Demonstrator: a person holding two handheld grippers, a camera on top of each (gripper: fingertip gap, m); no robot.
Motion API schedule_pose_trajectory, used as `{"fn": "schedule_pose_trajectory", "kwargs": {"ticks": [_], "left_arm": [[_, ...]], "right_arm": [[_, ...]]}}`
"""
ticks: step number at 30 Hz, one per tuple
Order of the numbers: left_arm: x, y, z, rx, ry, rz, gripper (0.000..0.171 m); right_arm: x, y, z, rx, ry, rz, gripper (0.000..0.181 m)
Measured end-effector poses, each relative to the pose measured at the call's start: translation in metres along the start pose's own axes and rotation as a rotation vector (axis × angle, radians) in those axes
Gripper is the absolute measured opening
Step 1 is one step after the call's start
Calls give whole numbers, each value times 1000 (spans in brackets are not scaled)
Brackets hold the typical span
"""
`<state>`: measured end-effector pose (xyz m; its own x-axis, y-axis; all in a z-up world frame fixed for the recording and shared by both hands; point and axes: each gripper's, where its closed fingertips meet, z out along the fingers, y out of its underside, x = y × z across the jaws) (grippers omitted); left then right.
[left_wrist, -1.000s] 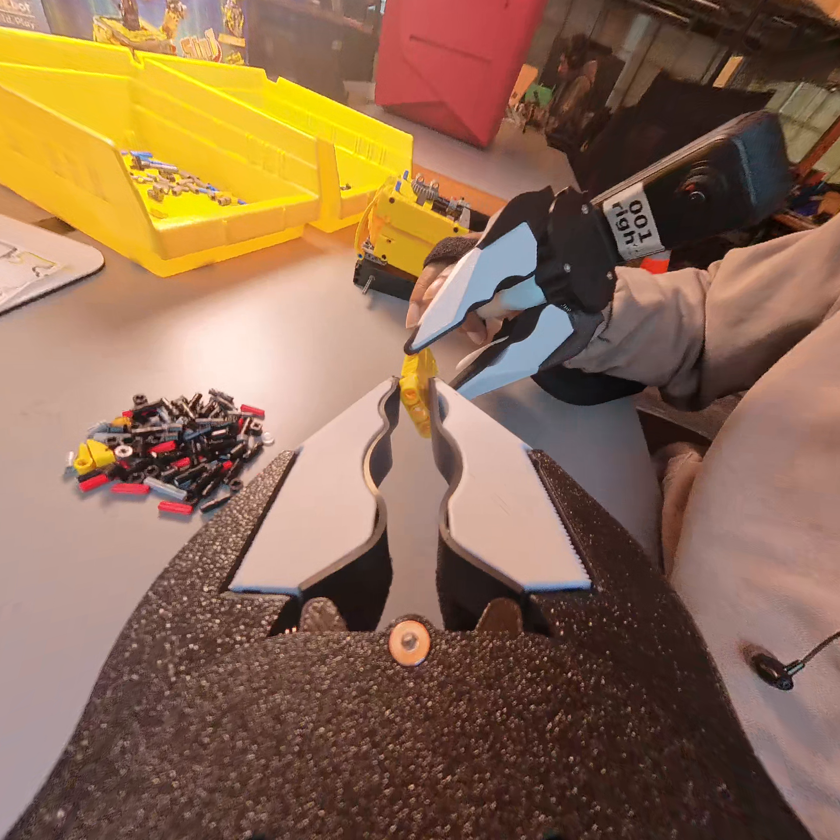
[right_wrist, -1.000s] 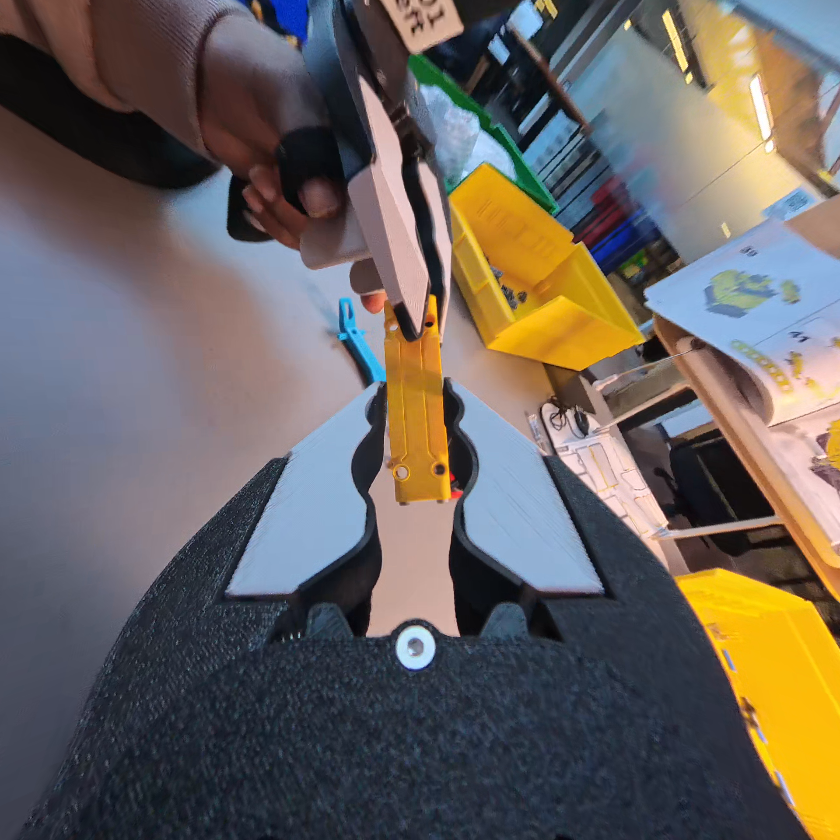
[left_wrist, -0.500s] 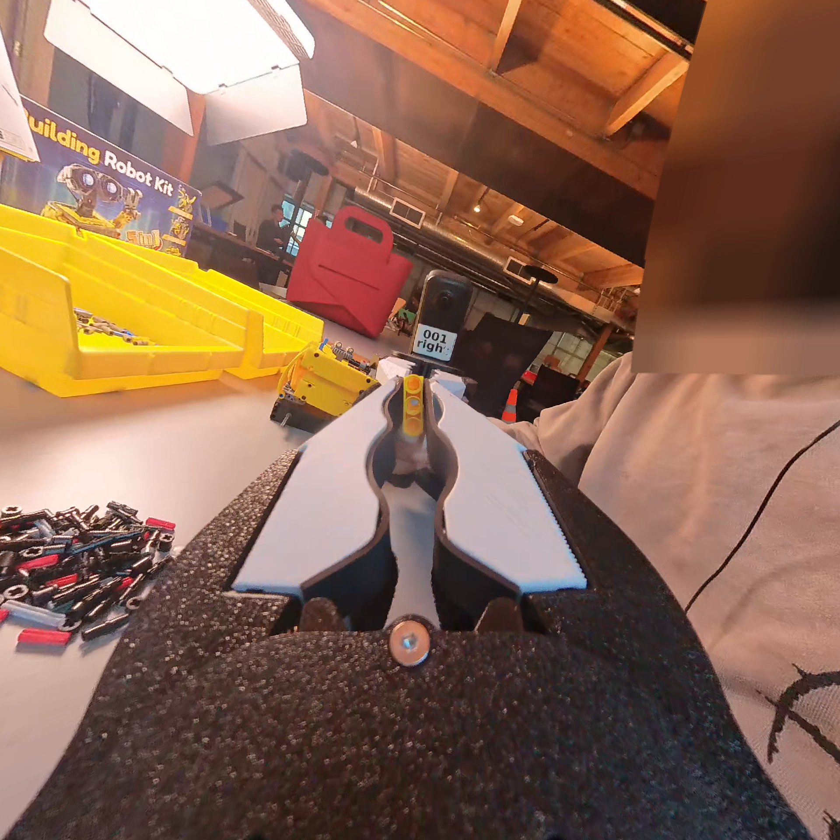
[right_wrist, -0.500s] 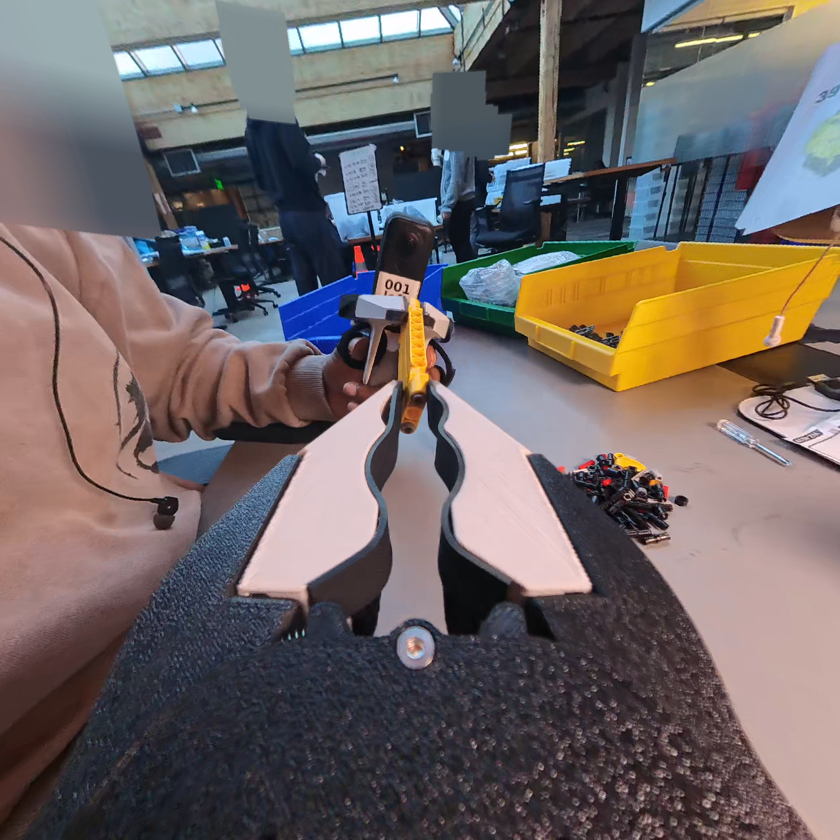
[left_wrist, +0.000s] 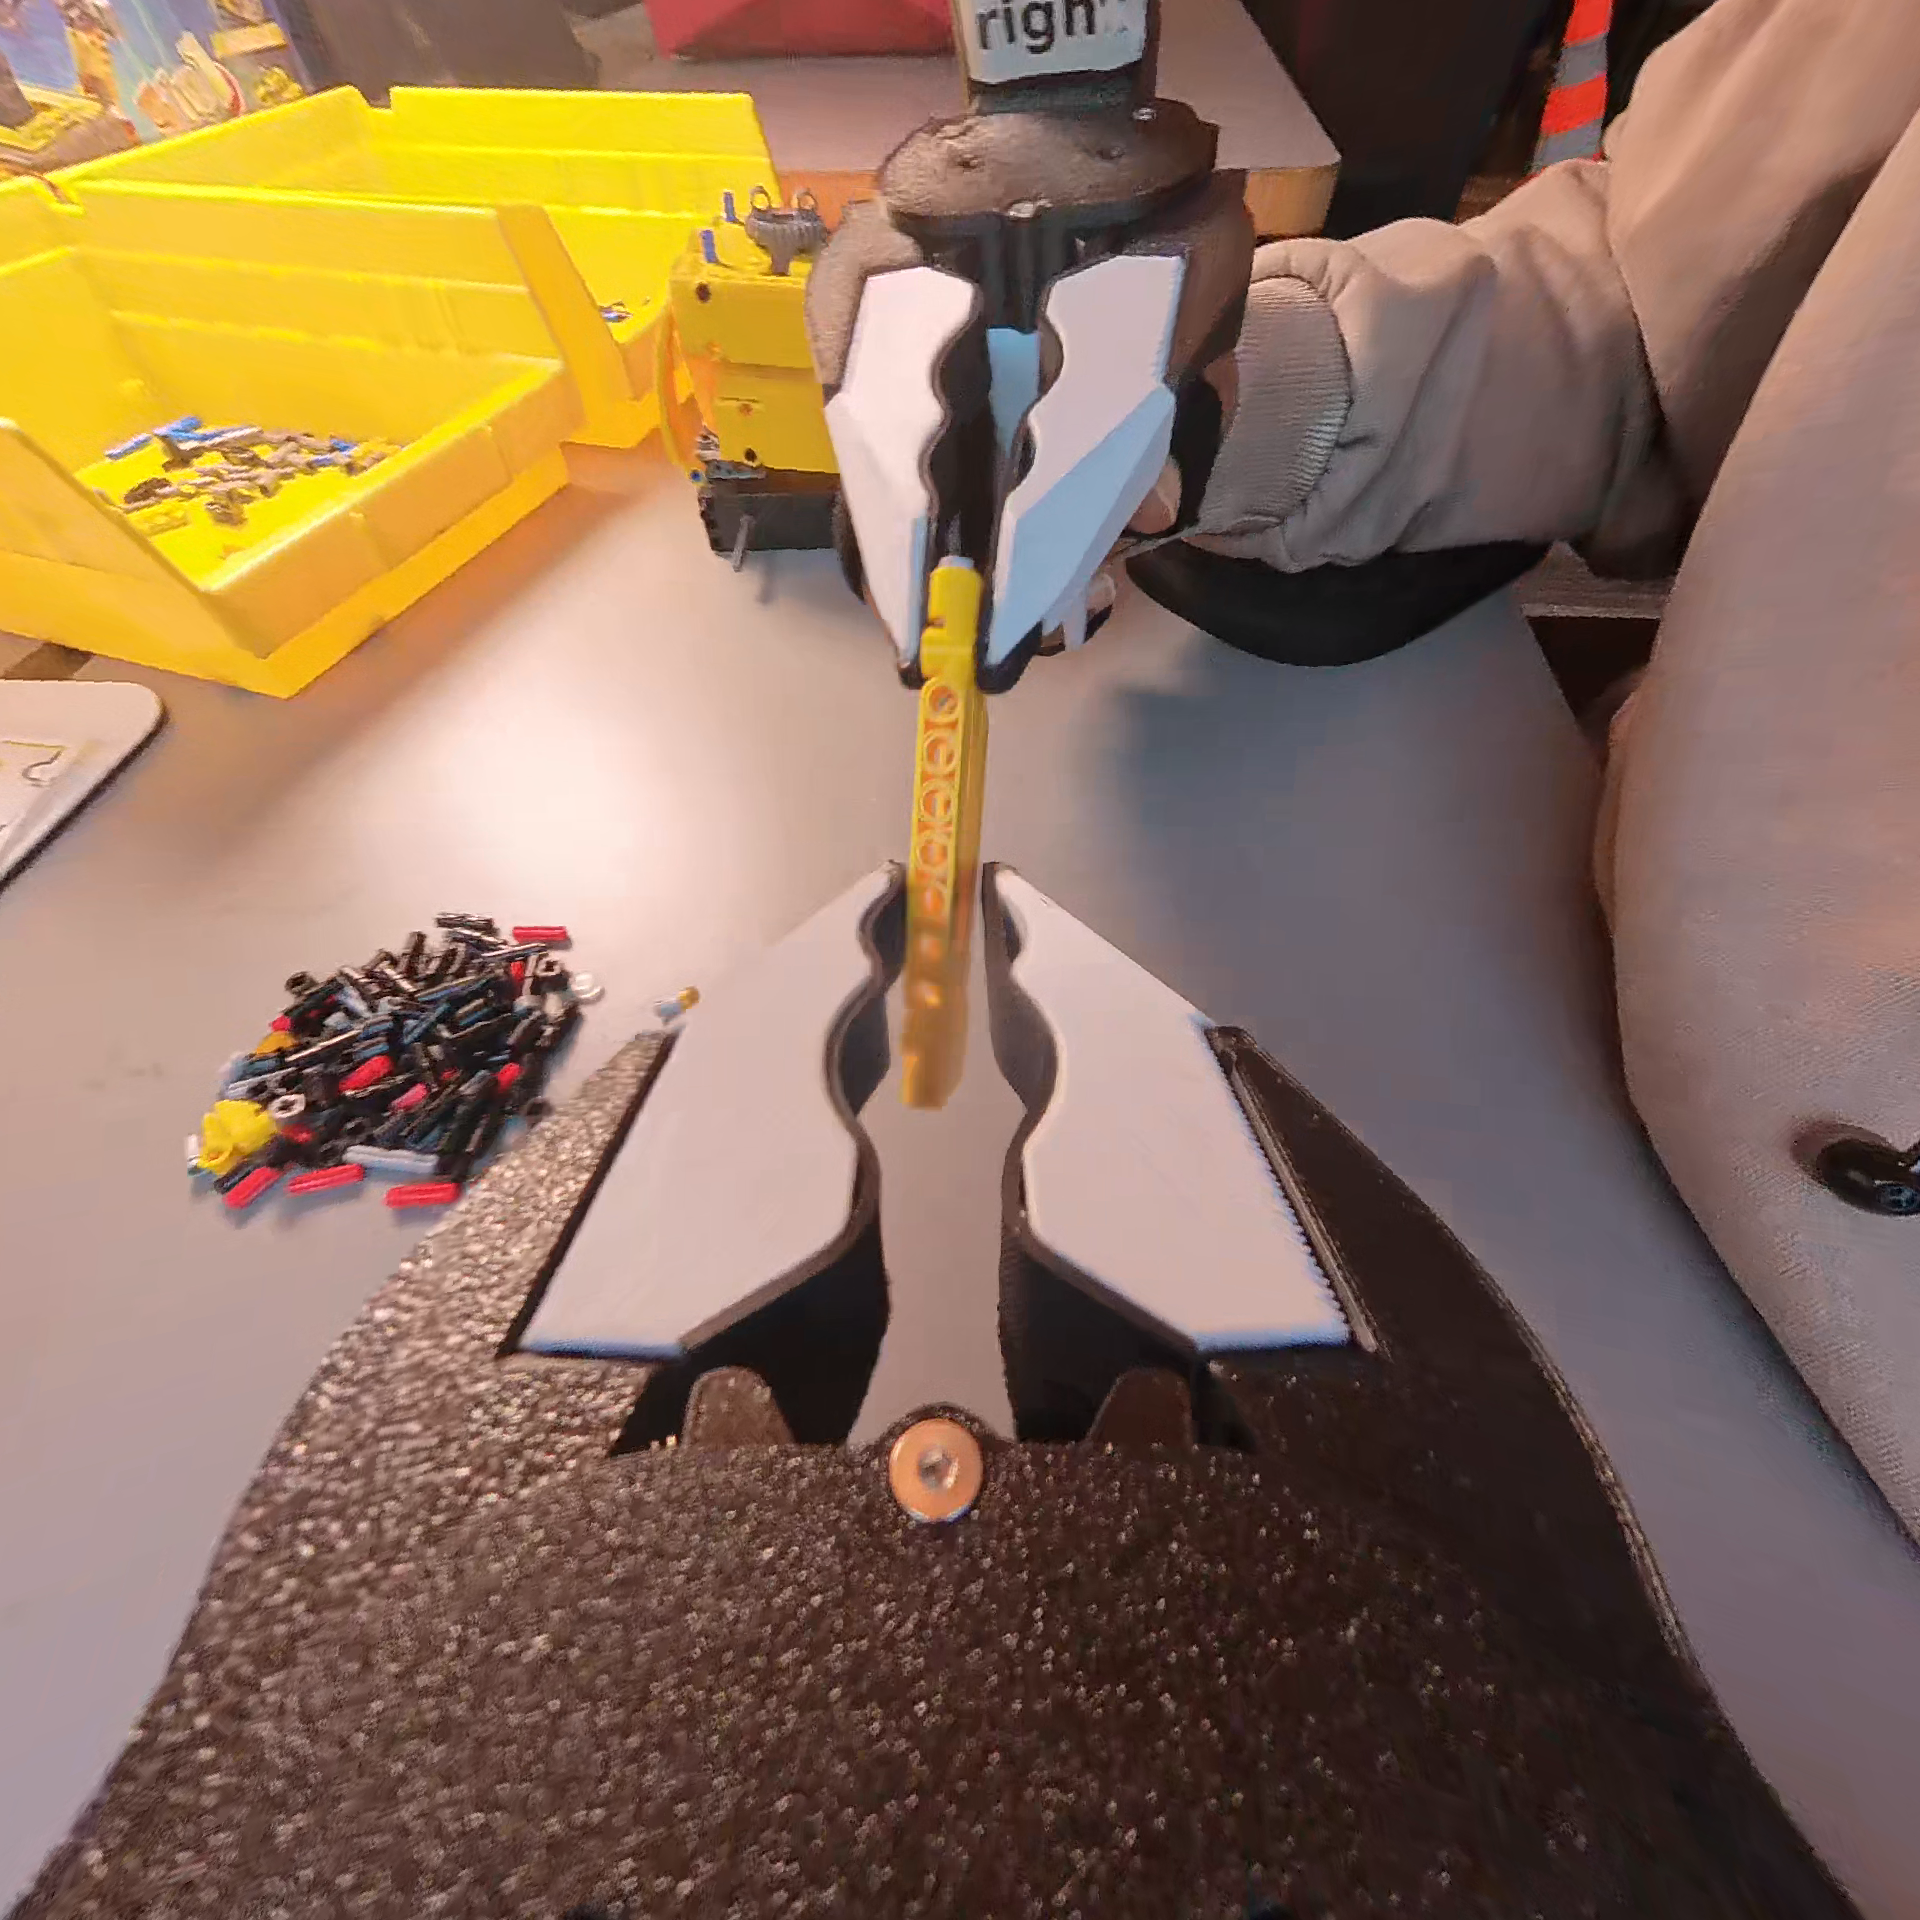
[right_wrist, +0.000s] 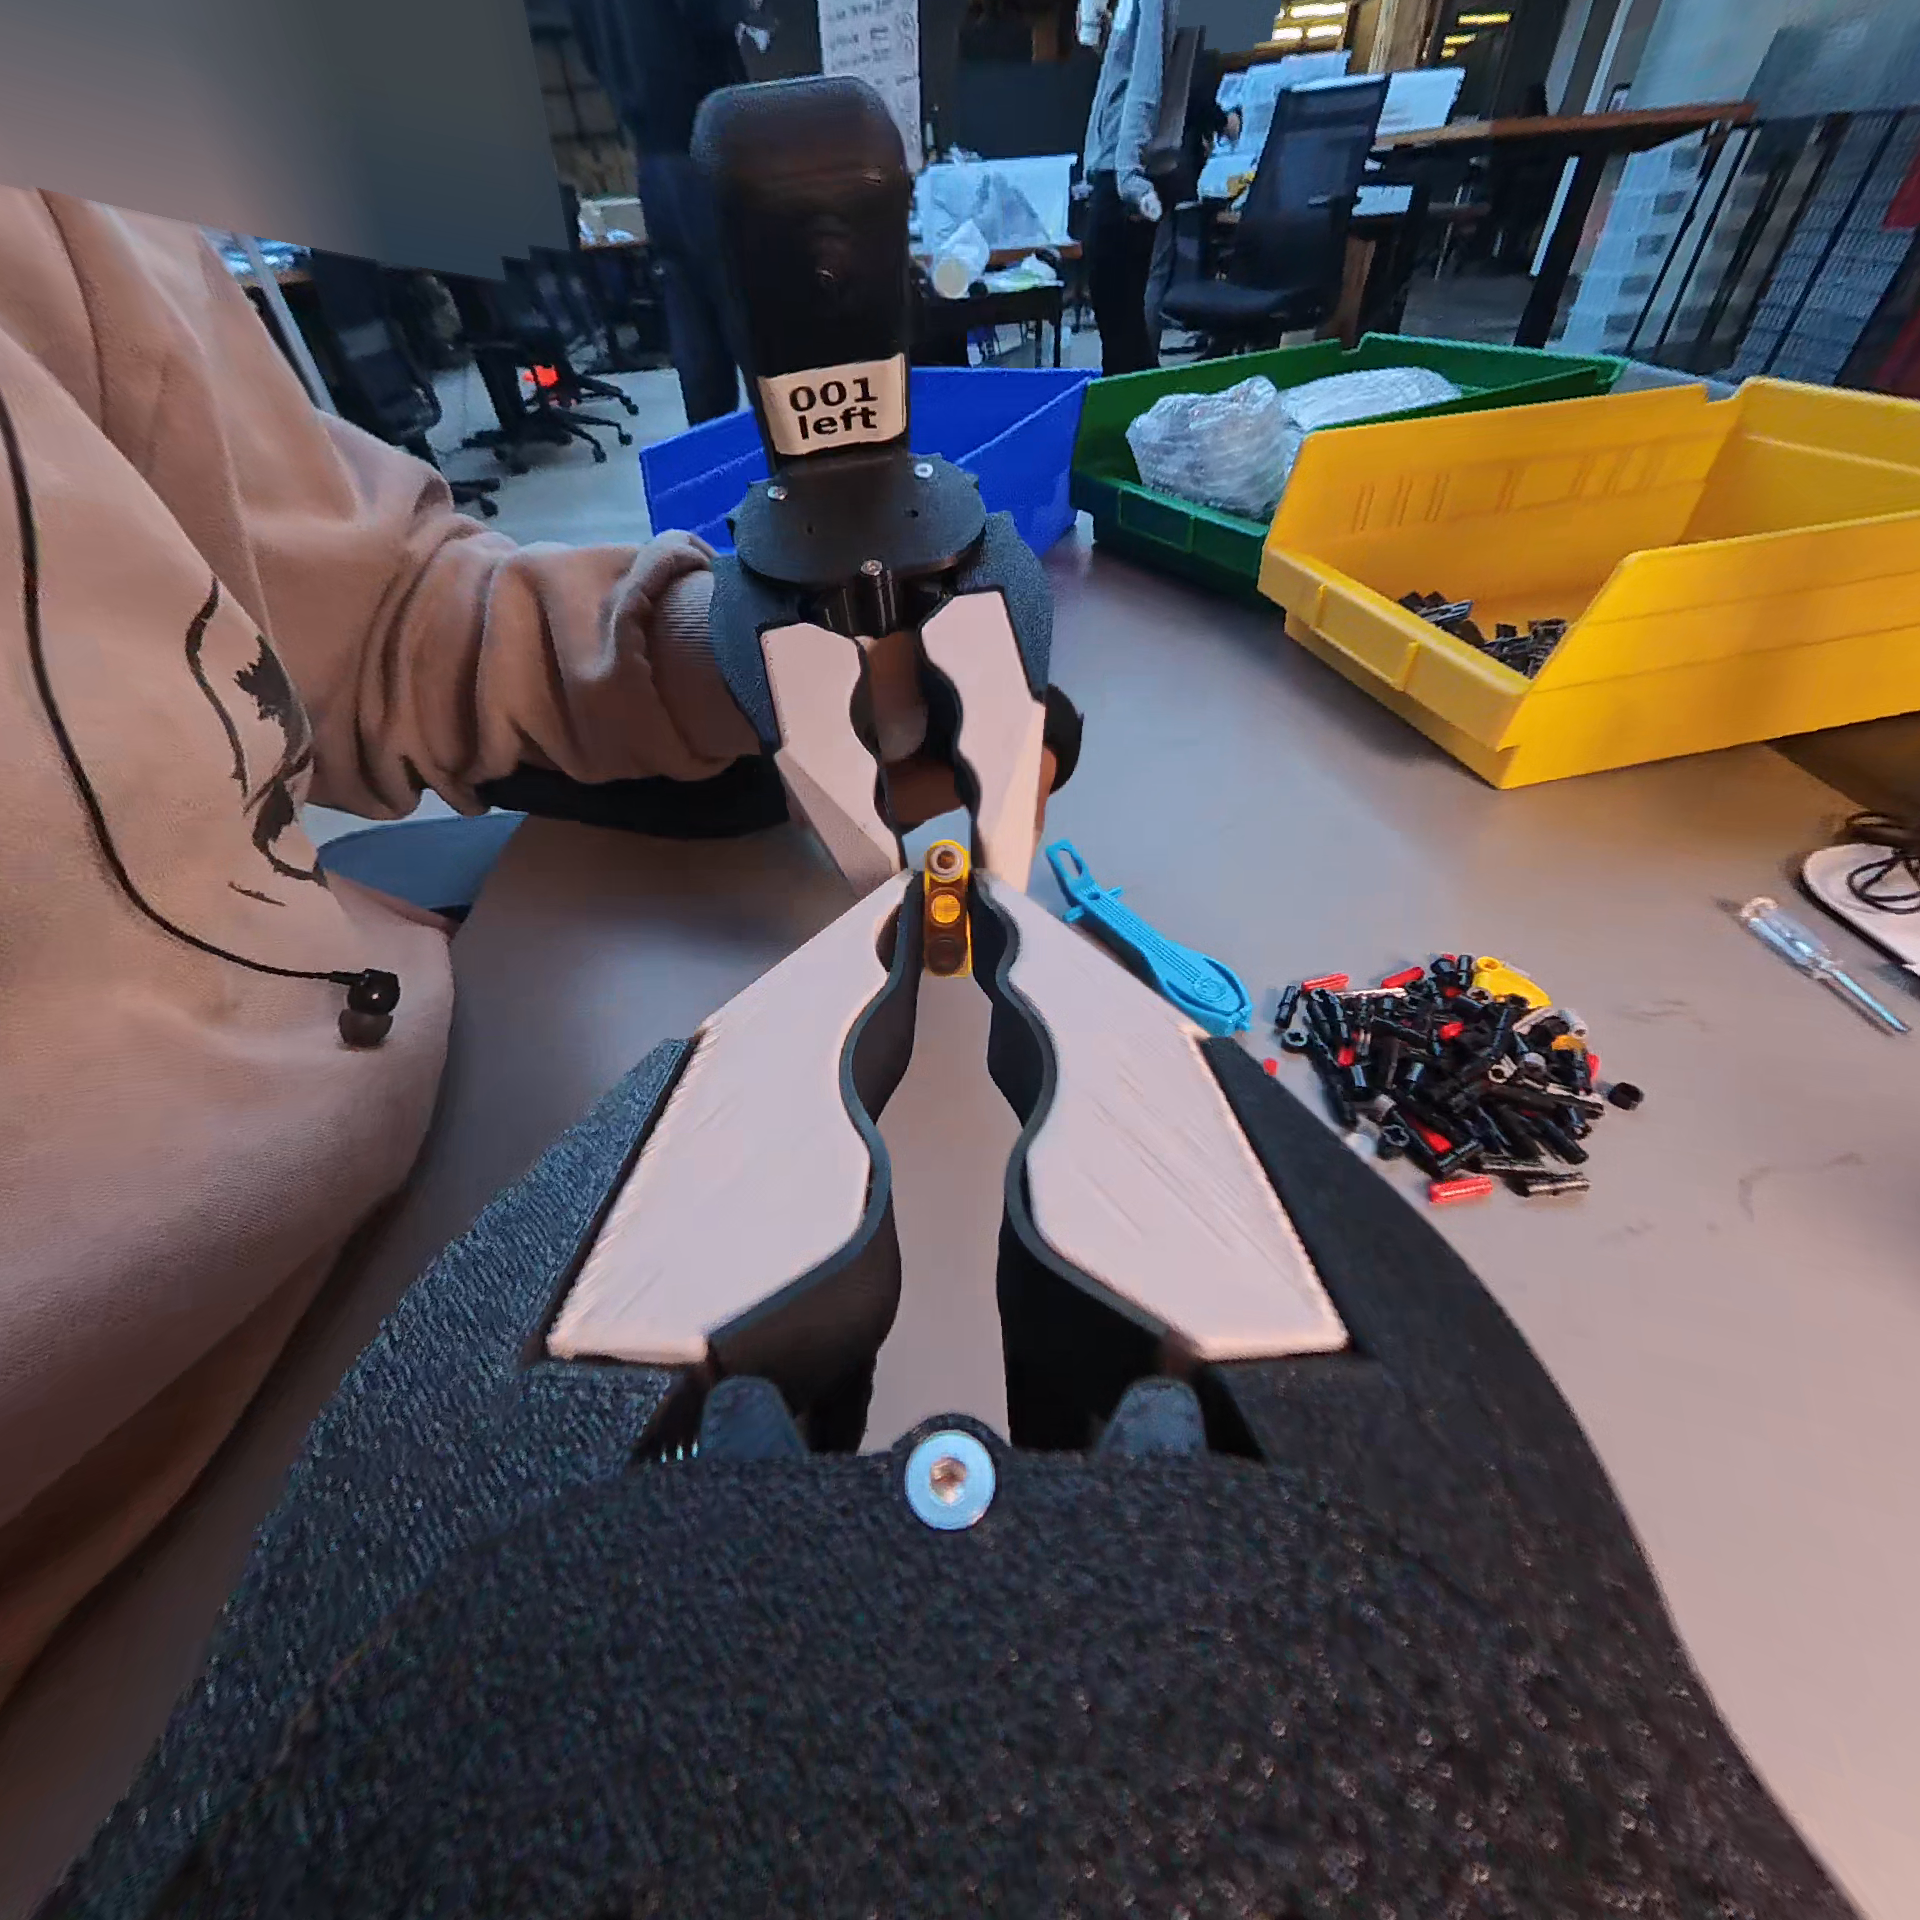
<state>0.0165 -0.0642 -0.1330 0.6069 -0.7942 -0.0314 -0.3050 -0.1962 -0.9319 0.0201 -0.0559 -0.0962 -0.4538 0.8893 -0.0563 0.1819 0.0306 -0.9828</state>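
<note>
**Yellow beam held between two grippers**

The left gripper (left_wrist: 940, 883) stands slightly spread around the near end of a yellow beam (left_wrist: 943, 831), contact unclear. The right gripper (left_wrist: 951, 665) pinches the beam's far end above the grey table (left_wrist: 623, 790). Left lies a pile of small parts (left_wrist: 395, 1049); beyond, yellow bins (left_wrist: 312, 416) and a yellow model (left_wrist: 748, 364).

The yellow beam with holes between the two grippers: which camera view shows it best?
The left wrist view. There the yellow beam runs lengthwise from the right gripper to the left gripper, its row of holes visible. The right wrist view shows only its end, foreshortened between the fingertips.
</note>
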Motion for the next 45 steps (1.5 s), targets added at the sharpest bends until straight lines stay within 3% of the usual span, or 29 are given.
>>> {"fn": "schedule_pose_trajectory", "kwargs": {"ticks": [6, 9, 13, 17, 22, 24, 28, 34, 45], "left_arm": [[12, 9, -8, -50, 153, -158, 6], [11, 36, -30, -189, 203, -262, 6], [20, 92, -56, -447, 244, -402, 7], [16, 98, -59, -475, 206, -395, 7], [12, 98, -59, -459, 163, -375, 12], [9, 98, -60, -451, 146, -371, 15], [4, 98, -60, -452, 108, -346, 19], [2, 96, -52, -442, 82, -314, 20], [4, 86, -16, -428, 23, -184, 6]], "right_arm": [[-4, 2, 9, 24, -33, 55, 9], [5, 11, 11, -28, -25, 67, 25], [33, 39, 31, -257, 19, 13, 30], [58, 59, 68, -514, -4, -181, 31], [65, 85, 109, -797, -165, -335, 32], [58, 84, 115, -825, -229, -341, 12], [55, 72, 106, -796, -215, -311, 11], [41, 49, 57, -653, -112, -155, 11], [12, 85, 1, -646, 22, 11, 11]]}}
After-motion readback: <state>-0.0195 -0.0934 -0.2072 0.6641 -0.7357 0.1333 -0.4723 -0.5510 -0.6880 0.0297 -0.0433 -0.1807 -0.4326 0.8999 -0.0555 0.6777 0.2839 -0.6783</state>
